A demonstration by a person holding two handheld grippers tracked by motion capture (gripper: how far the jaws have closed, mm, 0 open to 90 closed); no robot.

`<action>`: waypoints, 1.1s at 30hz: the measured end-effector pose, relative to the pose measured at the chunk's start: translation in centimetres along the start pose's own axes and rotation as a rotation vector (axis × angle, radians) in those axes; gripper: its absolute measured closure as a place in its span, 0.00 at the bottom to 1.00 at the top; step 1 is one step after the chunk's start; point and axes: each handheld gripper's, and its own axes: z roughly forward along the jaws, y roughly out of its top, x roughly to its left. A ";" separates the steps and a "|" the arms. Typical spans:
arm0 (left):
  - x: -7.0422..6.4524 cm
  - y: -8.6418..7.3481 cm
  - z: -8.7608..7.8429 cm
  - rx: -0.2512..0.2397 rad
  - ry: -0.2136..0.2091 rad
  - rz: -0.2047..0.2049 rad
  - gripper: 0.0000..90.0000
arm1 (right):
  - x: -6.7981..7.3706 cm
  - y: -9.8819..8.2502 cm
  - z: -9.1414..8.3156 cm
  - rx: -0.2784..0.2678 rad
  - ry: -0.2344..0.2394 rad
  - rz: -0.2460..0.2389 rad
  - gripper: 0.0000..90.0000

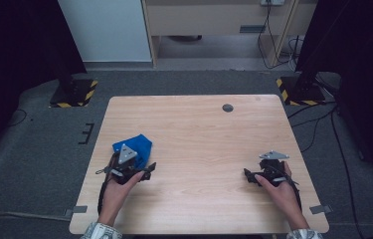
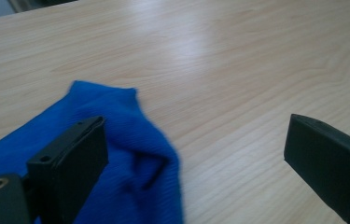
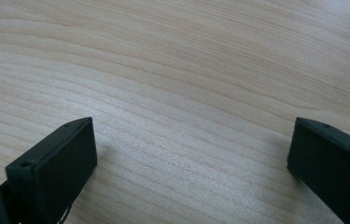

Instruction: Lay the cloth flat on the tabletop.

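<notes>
High view: the blue cloth is bunched just past the left tool, well apart from the right tool. Left gripper view: jaws spread wide, cloth under the left jaw. Right gripper view: jaws wide, bare bench between.

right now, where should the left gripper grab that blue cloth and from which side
Probably at the raised fold along the blue cloth edge nearest the open left gripper. The cloth lies crumpled on the table, partly between the jaws already, and that bunched ridge stands up off the wood. Come in low from the person's side, one jaw each side of it.
</notes>
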 end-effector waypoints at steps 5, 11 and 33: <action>2.3 -0.9 -0.5 0.019 0.059 -0.055 0.06 | 0.0 0.0 0.0 0.000 0.000 -0.002 0.02; 3.6 -2.0 0.4 0.090 0.113 -0.072 0.06 | 0.1 -0.1 -0.1 0.000 0.000 -0.002 0.02; 4.9 -3.8 1.5 0.192 0.135 -0.094 0.66 | 0.1 -0.1 -0.1 0.000 0.002 -0.002 0.02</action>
